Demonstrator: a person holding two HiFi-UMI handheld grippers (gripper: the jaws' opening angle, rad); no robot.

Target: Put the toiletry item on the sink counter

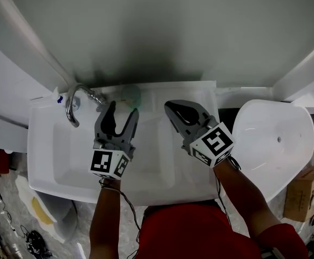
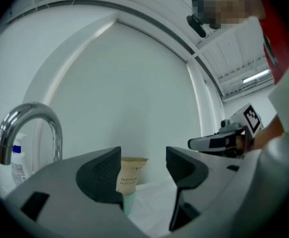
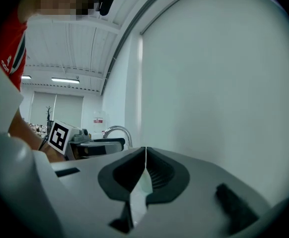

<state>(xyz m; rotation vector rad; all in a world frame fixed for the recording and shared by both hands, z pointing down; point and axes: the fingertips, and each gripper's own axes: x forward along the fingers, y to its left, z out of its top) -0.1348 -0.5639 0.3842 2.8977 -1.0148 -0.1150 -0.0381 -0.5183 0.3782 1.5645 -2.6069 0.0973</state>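
Note:
A toiletry tube (image 1: 130,96), pale green with a beige end, stands upright on the sink counter (image 1: 173,93) by the back wall. My left gripper (image 1: 123,108) is open just in front of it. In the left gripper view the tube (image 2: 129,180) shows in the gap of the left gripper (image 2: 142,157), close to the left finger (image 2: 102,175), which hides part of it; neither pad presses on it. My right gripper (image 1: 170,108) hovers over the counter to the right, shut with nothing in it. In its own view the right gripper (image 3: 145,152) has its jaws together.
A chrome faucet (image 1: 76,104) arches over the white basin (image 1: 54,155) at the left, with a small blue-capped bottle (image 1: 57,97) behind it. A white toilet lid (image 1: 275,139) sits to the right of the sink. A cardboard box (image 1: 302,193) lies on the floor at far right.

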